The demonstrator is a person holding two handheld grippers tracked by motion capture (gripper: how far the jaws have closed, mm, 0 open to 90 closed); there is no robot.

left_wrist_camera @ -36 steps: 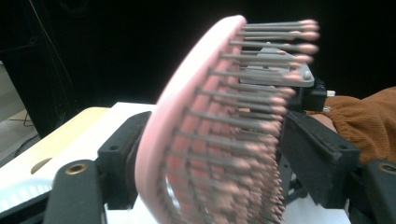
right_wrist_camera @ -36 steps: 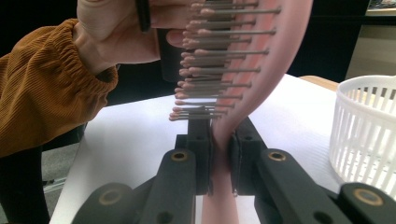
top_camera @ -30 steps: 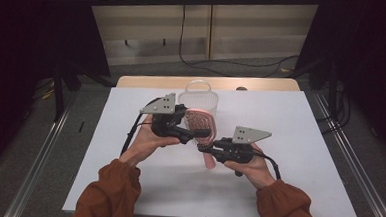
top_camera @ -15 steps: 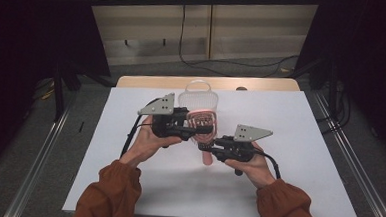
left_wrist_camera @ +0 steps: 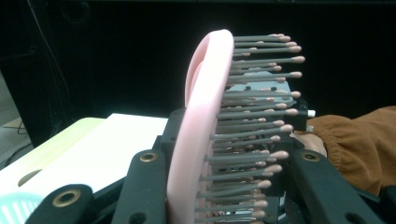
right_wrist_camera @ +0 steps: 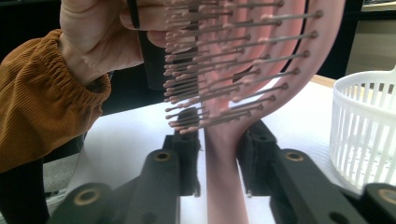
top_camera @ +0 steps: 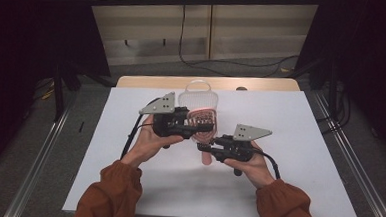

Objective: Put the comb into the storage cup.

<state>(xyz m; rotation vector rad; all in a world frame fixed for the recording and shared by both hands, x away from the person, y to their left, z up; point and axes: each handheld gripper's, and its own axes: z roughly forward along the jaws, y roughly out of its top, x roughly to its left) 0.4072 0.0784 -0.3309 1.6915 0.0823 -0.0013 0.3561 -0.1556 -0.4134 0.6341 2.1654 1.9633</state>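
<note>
Pink, probably plastic, bristly hairbrush (top_camera: 202, 123)

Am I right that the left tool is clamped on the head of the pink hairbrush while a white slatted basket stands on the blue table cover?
Nearly: the table cover is white, not blue, as the high view shows. The left tool does clamp the pink hairbrush head, and the white slatted basket stands there.

Illumination is overhead and moderate: the white bench (top_camera: 289, 143) is the brightest surface in the high view, while the room at the upper left and right corners falls to near black. Soft shadows lie under the forearms near the bench's near edge. No glare. In both gripper views the foreground claw arms are blurred — the brush (left_wrist_camera: 205, 116) bristles are sharper — and the backgrounds are dark.
</note>
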